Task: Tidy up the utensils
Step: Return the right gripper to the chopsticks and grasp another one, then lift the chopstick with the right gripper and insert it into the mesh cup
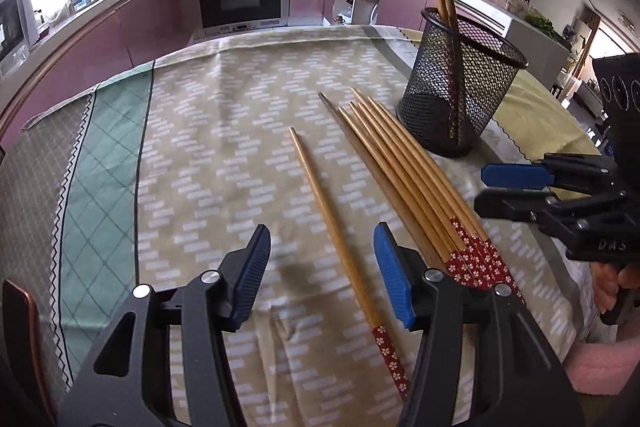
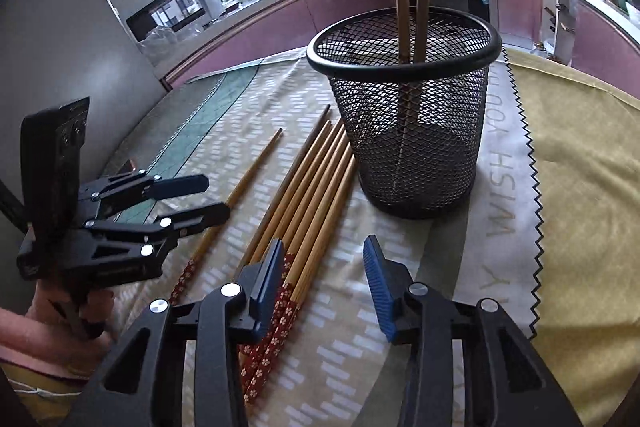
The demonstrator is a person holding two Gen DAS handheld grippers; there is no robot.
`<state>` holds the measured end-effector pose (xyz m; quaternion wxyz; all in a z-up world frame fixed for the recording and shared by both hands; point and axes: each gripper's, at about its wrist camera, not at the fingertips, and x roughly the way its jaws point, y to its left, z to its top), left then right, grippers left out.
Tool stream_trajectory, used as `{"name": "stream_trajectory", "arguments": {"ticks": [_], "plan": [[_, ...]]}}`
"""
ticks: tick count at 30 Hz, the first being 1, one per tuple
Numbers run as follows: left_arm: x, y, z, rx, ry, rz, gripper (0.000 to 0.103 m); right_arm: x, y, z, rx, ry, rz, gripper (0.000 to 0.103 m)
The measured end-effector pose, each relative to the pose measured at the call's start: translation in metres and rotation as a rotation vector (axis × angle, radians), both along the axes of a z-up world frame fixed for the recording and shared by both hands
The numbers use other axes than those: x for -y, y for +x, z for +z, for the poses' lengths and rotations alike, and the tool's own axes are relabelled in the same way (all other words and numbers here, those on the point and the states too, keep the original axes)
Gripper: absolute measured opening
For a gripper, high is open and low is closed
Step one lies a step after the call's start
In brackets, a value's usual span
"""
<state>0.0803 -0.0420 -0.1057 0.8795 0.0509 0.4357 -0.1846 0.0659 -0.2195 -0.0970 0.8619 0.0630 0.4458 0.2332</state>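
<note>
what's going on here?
A person holds two grippers over a table, sorting chopsticks into a mesh cup, which already holds two. The left gripper is open, straddling a single chopstick. The right gripper is open and empty beside the chopstick bundle lying on the tablecloth.

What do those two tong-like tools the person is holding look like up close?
Each is black plastic with two angular fingers, silver round rivets at the joints and ribbed blue pads on the tips. That goes for the left gripper and the right gripper alike. A bare hand grips the left one's handle.
</note>
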Motion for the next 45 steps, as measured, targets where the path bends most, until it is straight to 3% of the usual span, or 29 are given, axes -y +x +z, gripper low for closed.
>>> {"name": "stream_trajectory", "arguments": {"ticks": [26,29,35,45], "plan": [[0.008,0.018,-0.008,0.011,0.042,-0.001,0.047,-0.037,0.016,-0.011,0.019,-0.122,-0.024,0.021],[0.008,0.021,-0.008,0.016,0.052,0.011,0.038,-0.033,0.019,-0.011,0.009,-0.100,-0.041,0.009],[0.006,0.024,-0.008,0.018,0.039,0.028,0.015,-0.021,0.020,-0.012,-0.014,-0.026,-0.068,0.006],[-0.003,0.020,-0.004,0.005,-0.013,0.046,0.007,-0.011,0.014,0.000,0.019,0.050,-0.045,0.006]]}}
